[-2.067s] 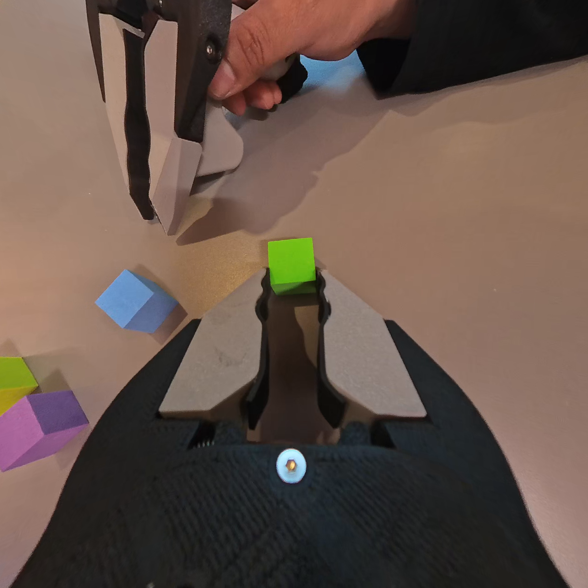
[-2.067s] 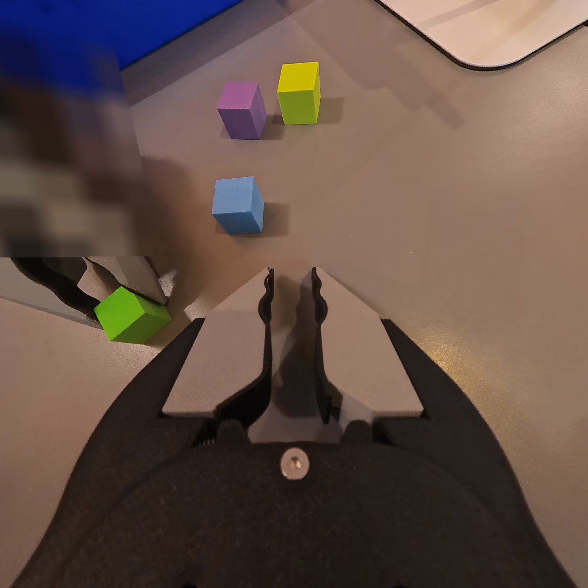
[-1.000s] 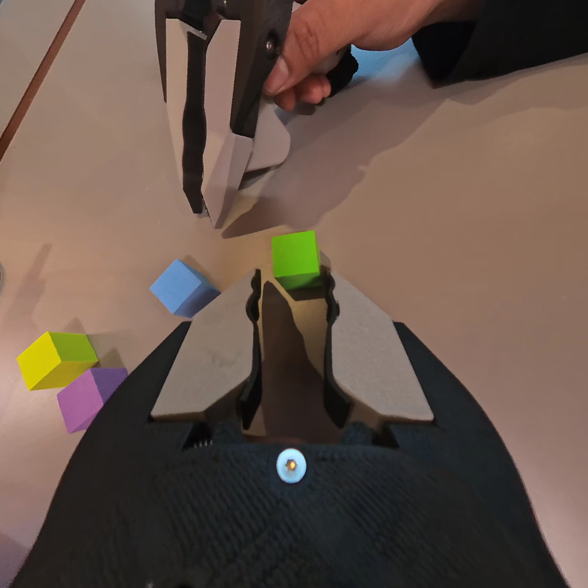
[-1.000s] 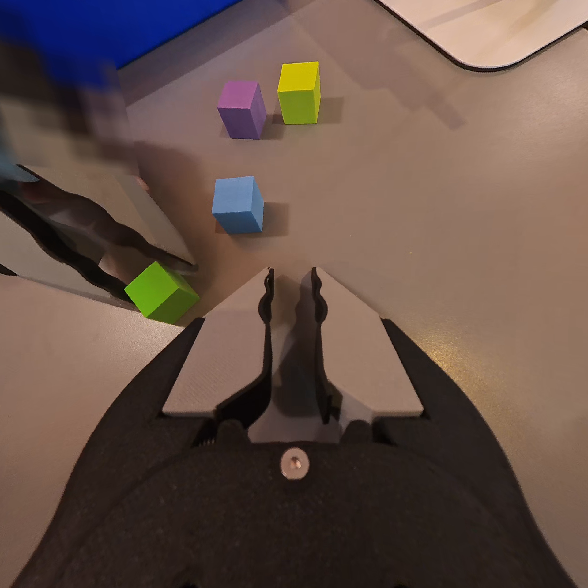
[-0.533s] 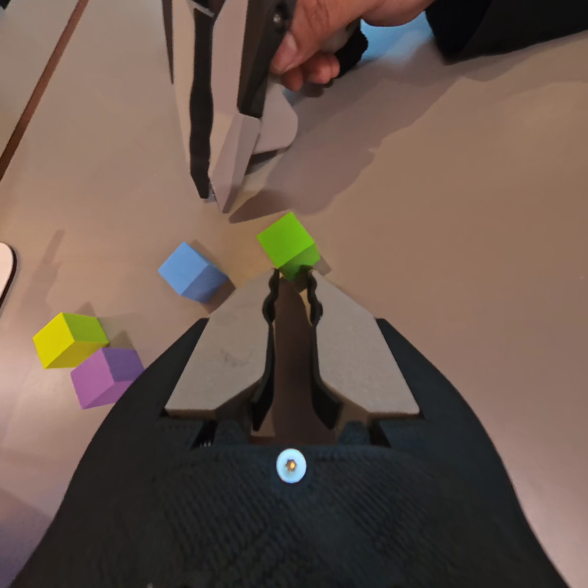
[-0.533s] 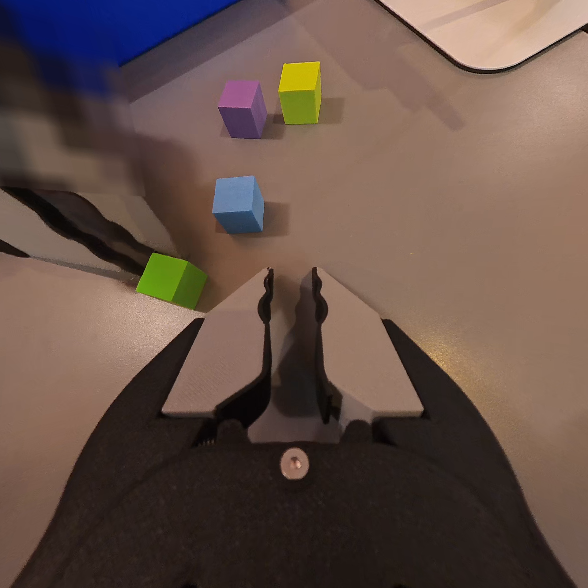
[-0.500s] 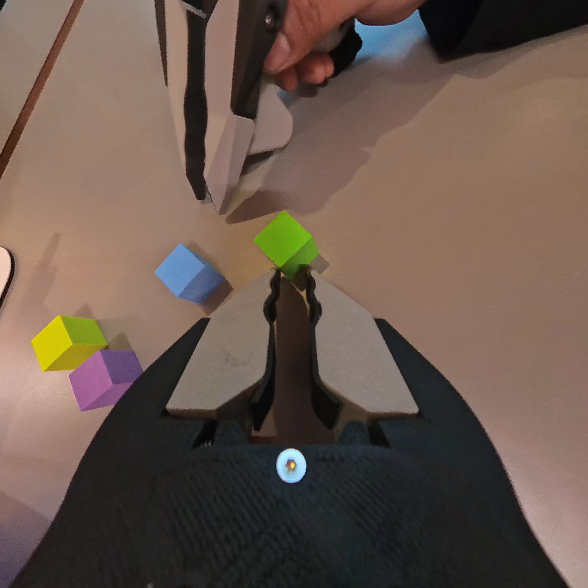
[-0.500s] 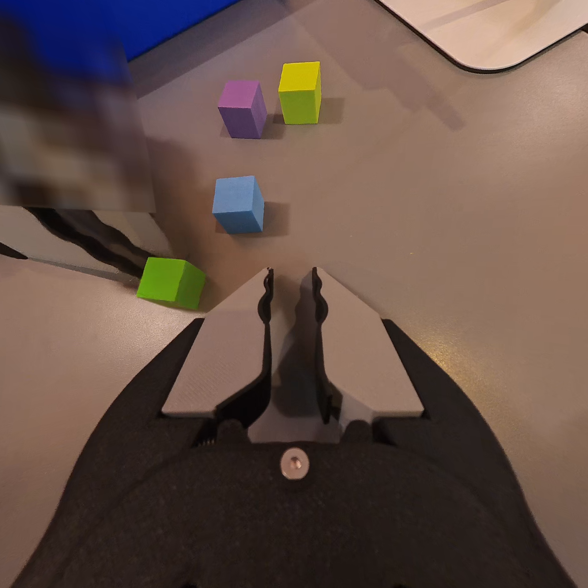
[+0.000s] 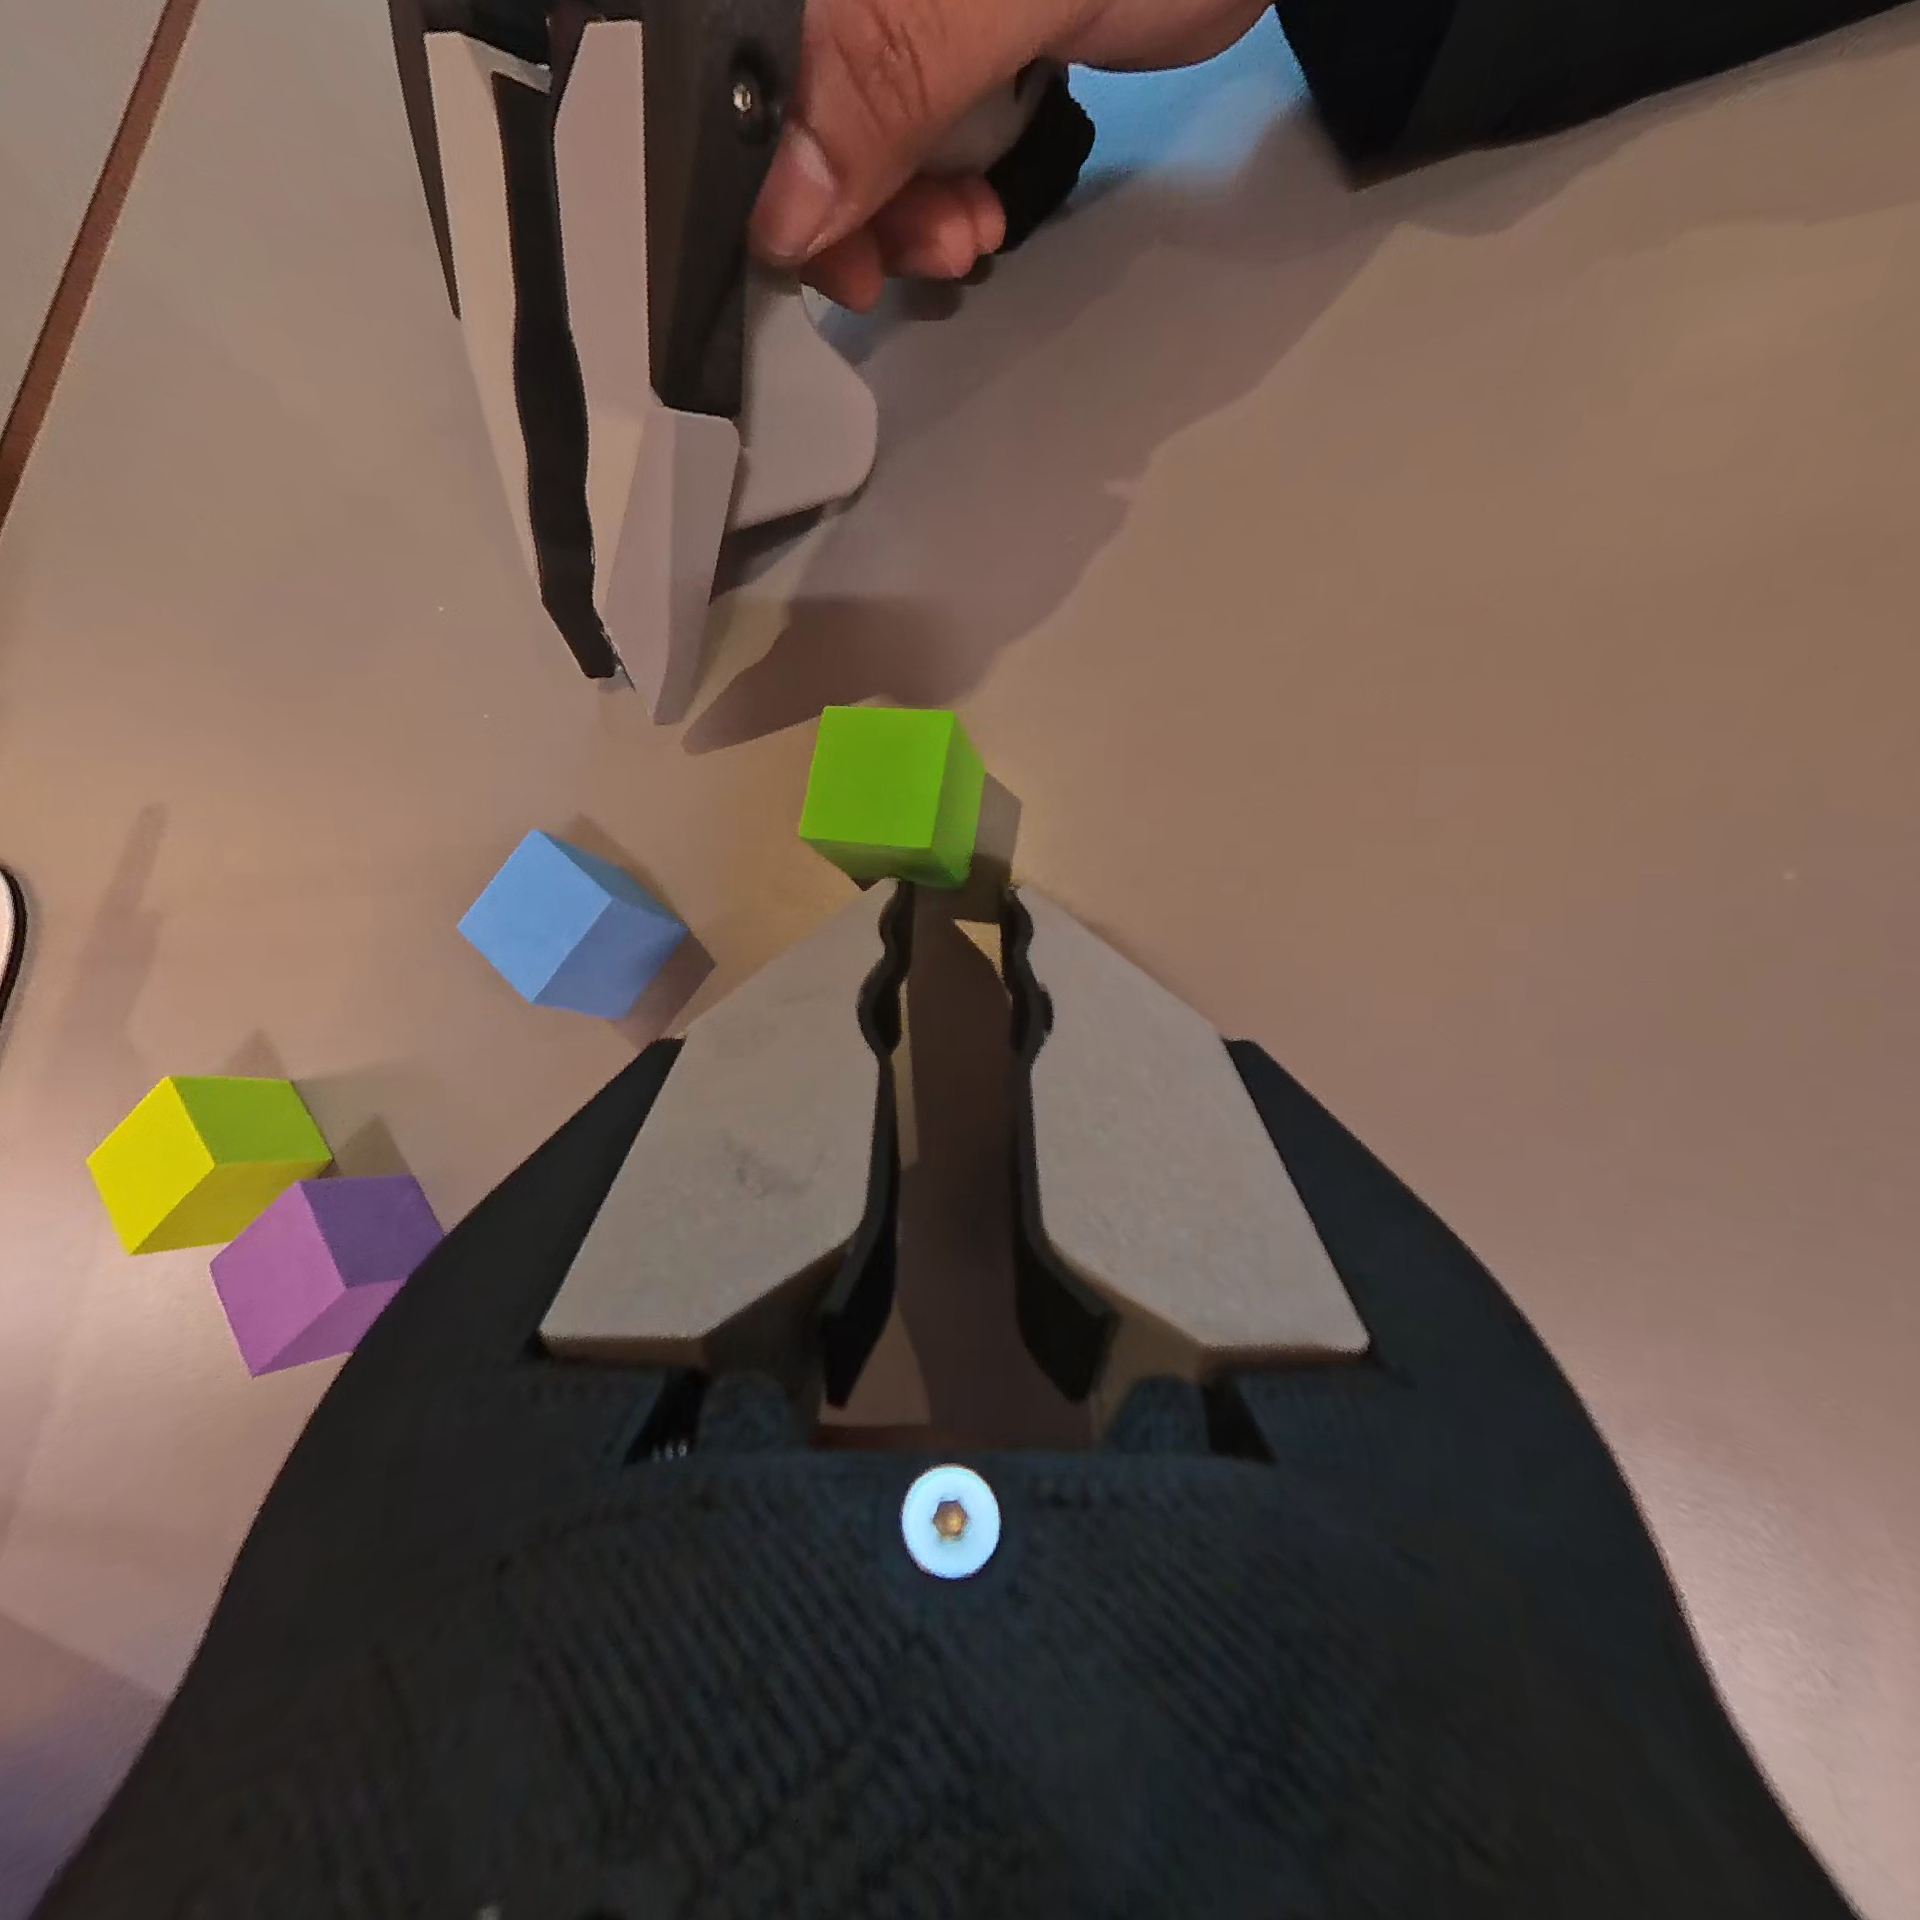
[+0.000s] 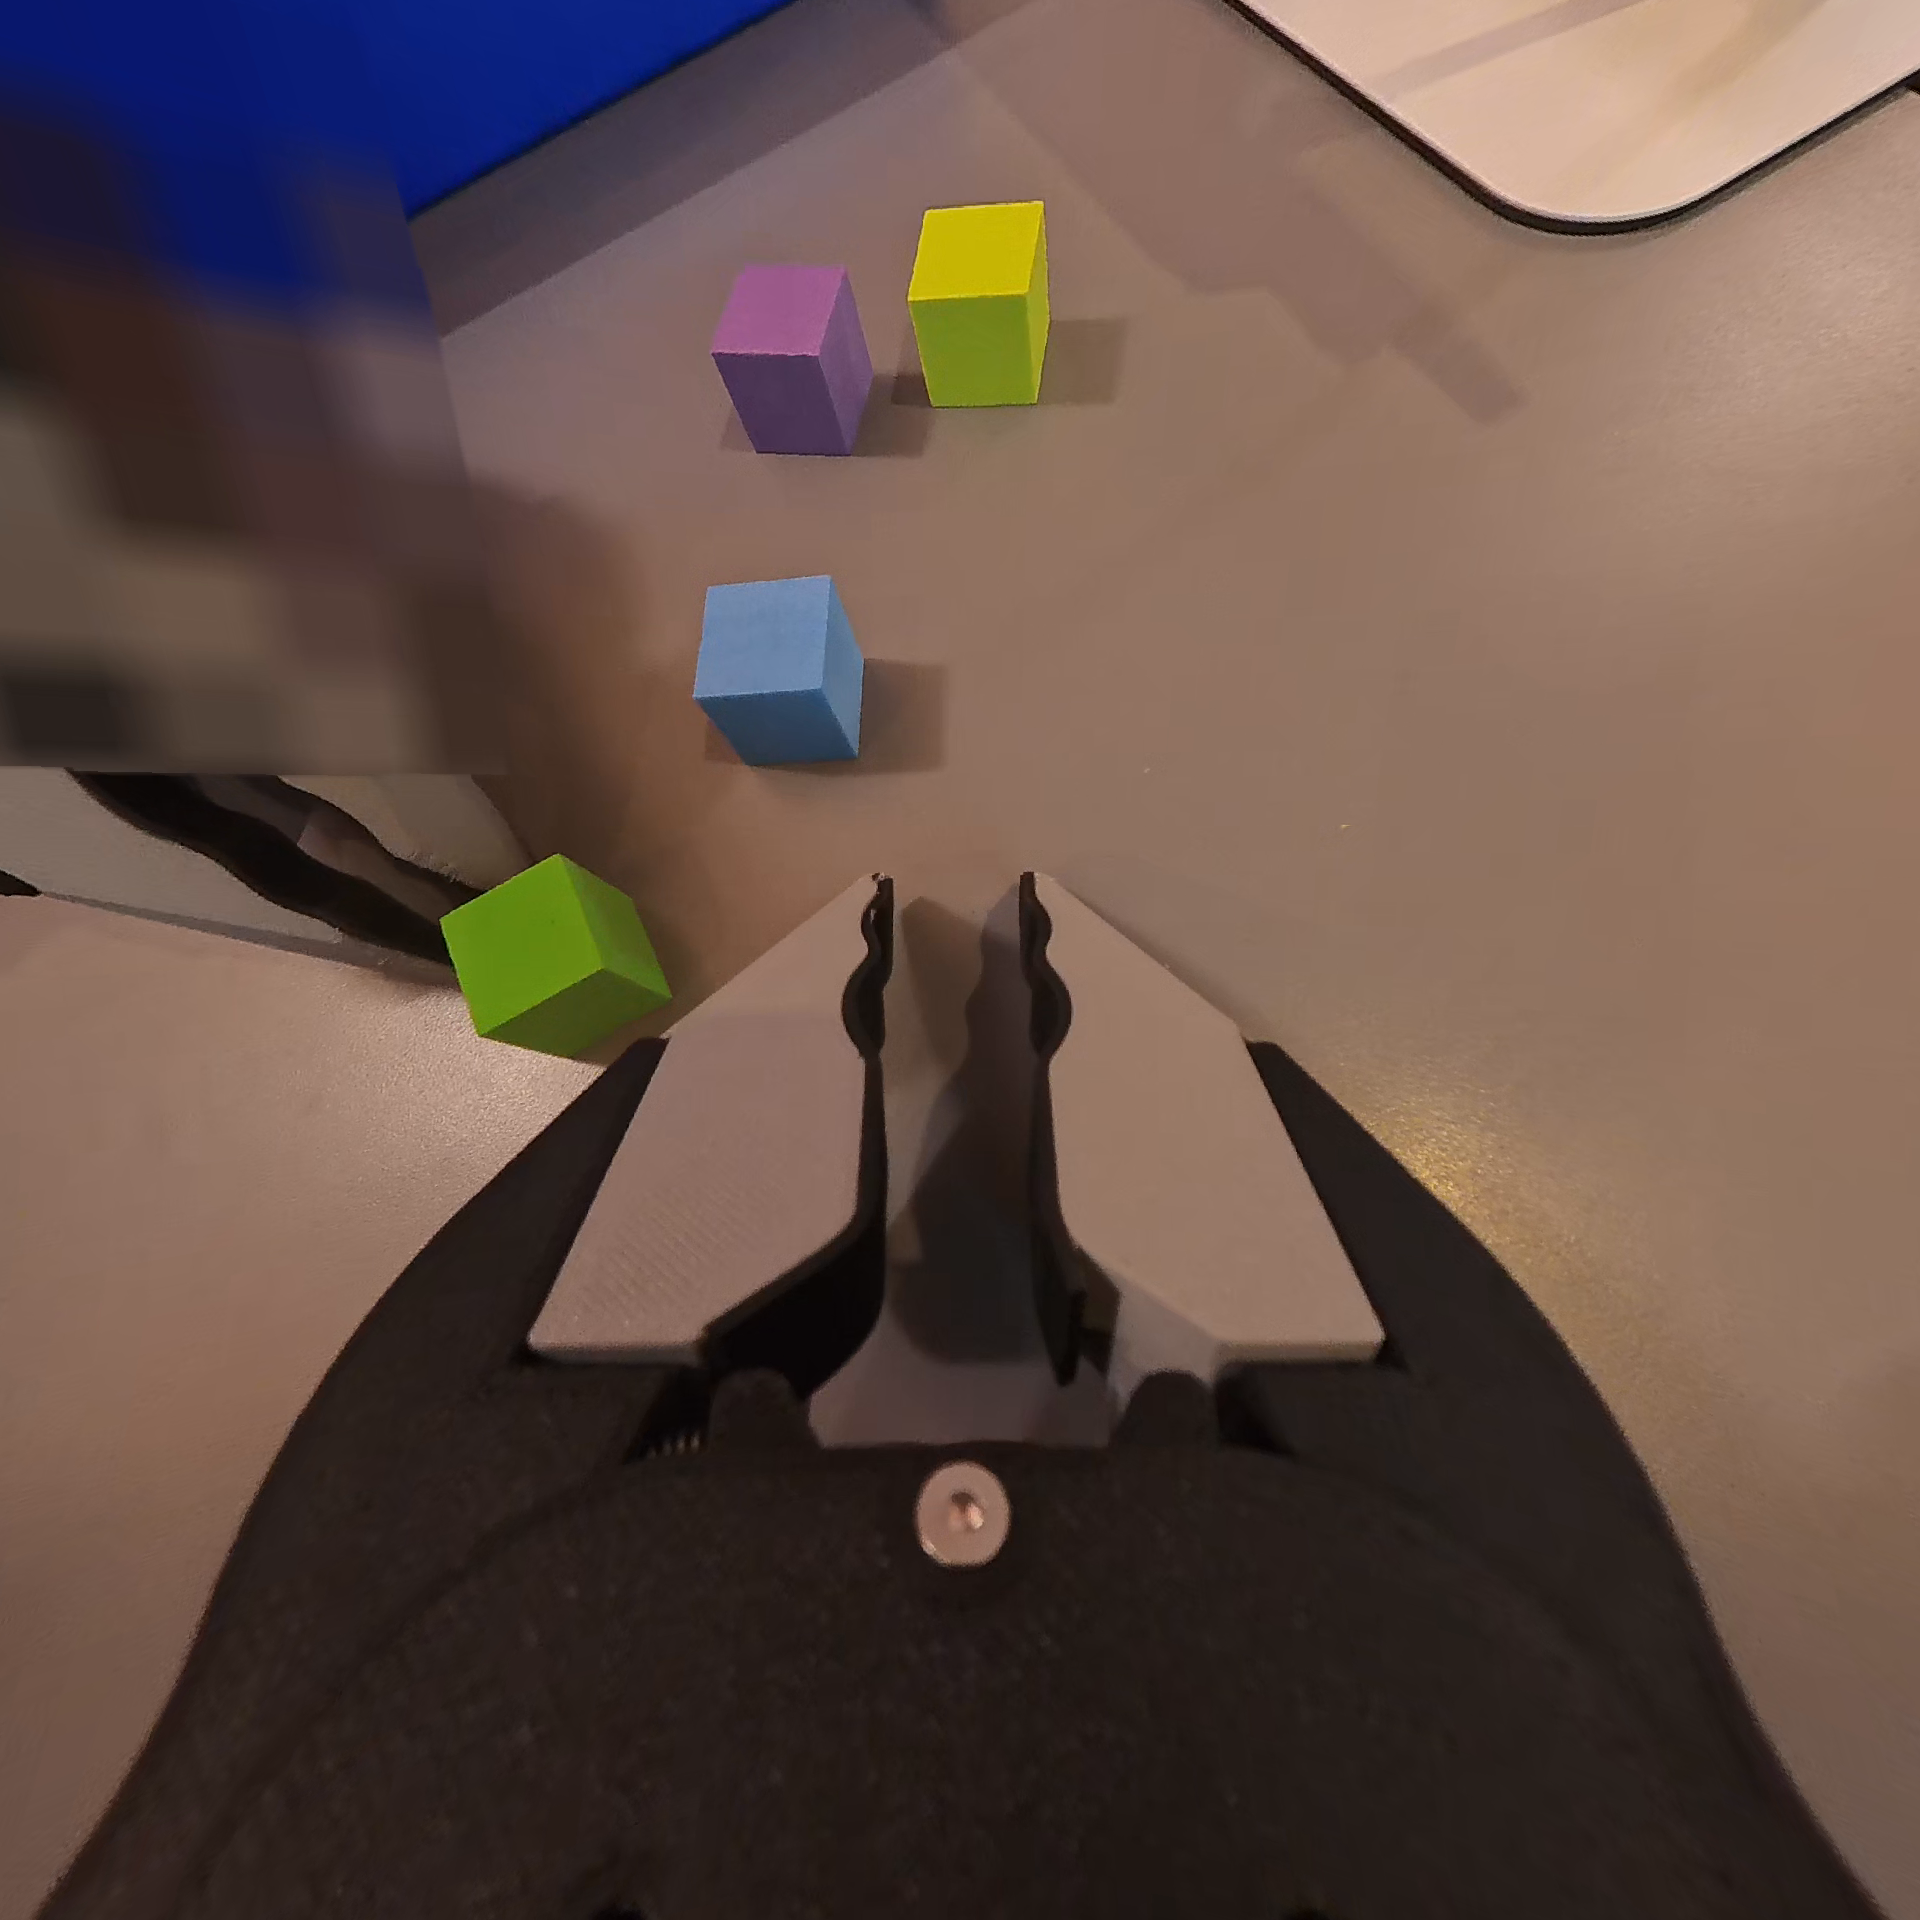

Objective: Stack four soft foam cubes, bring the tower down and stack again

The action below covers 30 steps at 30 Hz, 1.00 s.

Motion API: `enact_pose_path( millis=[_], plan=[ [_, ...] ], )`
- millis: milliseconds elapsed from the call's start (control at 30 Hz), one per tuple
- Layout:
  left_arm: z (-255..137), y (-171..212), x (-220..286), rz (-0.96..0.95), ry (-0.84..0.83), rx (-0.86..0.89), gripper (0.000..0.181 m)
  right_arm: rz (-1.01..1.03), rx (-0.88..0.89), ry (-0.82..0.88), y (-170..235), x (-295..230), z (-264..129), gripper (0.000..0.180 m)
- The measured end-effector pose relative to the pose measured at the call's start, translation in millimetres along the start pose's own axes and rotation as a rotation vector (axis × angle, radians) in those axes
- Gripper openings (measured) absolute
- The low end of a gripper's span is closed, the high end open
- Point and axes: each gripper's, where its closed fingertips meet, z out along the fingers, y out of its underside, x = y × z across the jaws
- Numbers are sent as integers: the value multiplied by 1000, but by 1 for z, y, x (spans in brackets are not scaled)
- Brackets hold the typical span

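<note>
Four foam cubes lie apart on the tan table, none stacked. The green cube rests just past the tips of my left gripper, whose jaws stand narrowly apart with nothing between them. The blue cube lies to its left. The yellow-green cube and the purple cube sit side by side further left. My right gripper is empty, its jaws slightly apart, and points at the blue cube. The green cube lies at its left, the purple cube and the yellow-green cube beyond. A hand holds the right gripper.
A white board with a dark rim lies at the far right of the right wrist view, and a blue surface at the far left. The person's hand and a dark sleeve are behind the green cube. The table's edge runs along the left. The right tips stand about 4 centimeters off the blue cube. The left camera catches it too, in the left wrist view.
My left gripper opened and let go of the green cube, then narrowed its jaws behind it. The cube turned on the table. The right gripper has not moved.
</note>
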Motion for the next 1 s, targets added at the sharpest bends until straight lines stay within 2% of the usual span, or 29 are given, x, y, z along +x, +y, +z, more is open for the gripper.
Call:
enact_pose_path(
  millis=[600, 800, 1000],
  plan=[
    [1, -2, 3, 15, 7, 11, 12, -1, 0, 0, 0, 0, 0, 22],
    [-2, 2, 0, -1, 1, 3, 18, -2, 0, 0, 0, 0, 0, 22],
    [-10, 13, -5, -48, 1, -2, 18, -28, 14, -39, -2, -9, 0, 31]
  ],
)
